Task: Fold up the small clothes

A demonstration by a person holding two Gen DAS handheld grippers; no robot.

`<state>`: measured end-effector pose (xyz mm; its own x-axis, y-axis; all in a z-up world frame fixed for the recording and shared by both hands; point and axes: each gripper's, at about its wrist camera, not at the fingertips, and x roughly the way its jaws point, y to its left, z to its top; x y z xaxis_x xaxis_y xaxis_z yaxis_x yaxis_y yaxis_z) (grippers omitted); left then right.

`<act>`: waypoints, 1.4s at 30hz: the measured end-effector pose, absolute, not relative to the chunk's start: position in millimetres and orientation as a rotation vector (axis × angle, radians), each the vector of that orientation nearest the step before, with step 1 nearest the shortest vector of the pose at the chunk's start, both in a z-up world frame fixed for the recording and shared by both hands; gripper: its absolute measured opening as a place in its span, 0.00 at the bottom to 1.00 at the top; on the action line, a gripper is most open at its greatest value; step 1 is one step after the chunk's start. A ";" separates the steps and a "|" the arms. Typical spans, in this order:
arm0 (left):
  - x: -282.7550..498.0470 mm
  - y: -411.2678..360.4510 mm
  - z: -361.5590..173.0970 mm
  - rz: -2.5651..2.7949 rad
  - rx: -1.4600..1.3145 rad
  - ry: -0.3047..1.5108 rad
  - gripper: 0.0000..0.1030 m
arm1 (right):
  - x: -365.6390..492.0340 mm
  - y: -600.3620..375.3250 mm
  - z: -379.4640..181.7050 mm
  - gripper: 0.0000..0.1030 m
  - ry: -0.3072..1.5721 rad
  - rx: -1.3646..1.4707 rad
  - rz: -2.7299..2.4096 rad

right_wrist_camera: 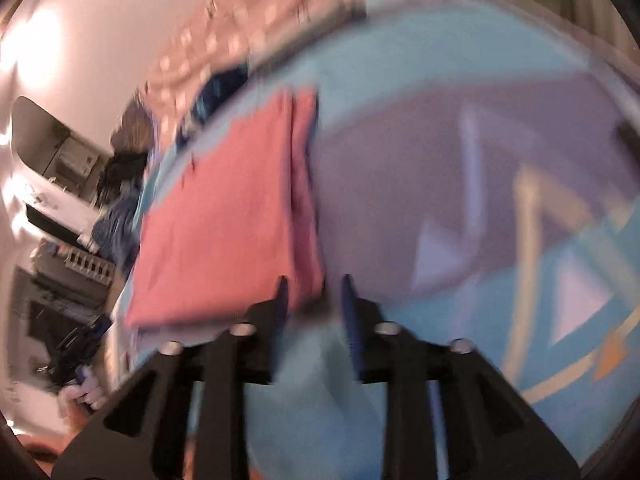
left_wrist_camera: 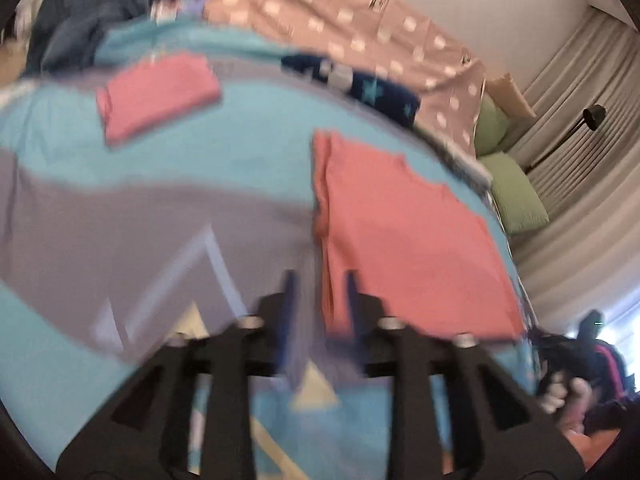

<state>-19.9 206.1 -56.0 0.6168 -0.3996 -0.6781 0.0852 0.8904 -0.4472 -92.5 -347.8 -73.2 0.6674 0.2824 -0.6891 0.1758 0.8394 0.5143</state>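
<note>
Both claws apart and empty: left gripper (left_wrist_camera: pixel 318 292) and right gripper (right_wrist_camera: pixel 314 296) above the blue bedcover (left_wrist_camera: pixel 240 152). Folded pink garment (left_wrist_camera: pixel 404 240) flat on that cover, its near edge just past the fingertips. Smaller folded pink piece (left_wrist_camera: pixel 158 96) farther back, well apart.

My left camera looked forward and down along my fingers (left_wrist_camera: pixel 289 300) from near above the bedspread (left_wrist_camera: pixel 160 168). My right camera did the same. Both blurred views probably shared the large pink folded cloth (left_wrist_camera: pixel 404 248) (right_wrist_camera: pixel 224 216).
</note>
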 end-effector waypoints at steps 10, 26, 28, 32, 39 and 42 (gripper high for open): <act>108.6 150.9 -67.0 -0.396 -0.285 0.864 0.46 | 46.2 -333.4 -65.1 0.31 0.825 0.422 0.199; 173.4 127.3 -95.6 -0.453 -0.193 0.908 0.45 | 133.2 -324.3 -103.4 0.31 0.946 0.422 0.189; 175.3 126.8 -97.4 -0.454 -0.182 0.905 0.42 | 136.1 -324.3 -104.5 0.31 0.946 0.427 0.189; 178.8 131.0 -100.2 -0.446 -0.180 0.892 0.25 | 141.7 -321.1 -102.1 0.31 0.939 0.421 0.189; 175.1 135.7 -92.9 -0.451 -0.183 0.826 0.07 | 136.0 -314.7 -86.9 0.03 0.883 0.383 0.178; 164.3 131.4 -72.8 -0.468 -0.161 0.759 0.06 | 123.3 -317.0 -65.8 0.03 0.816 0.395 0.181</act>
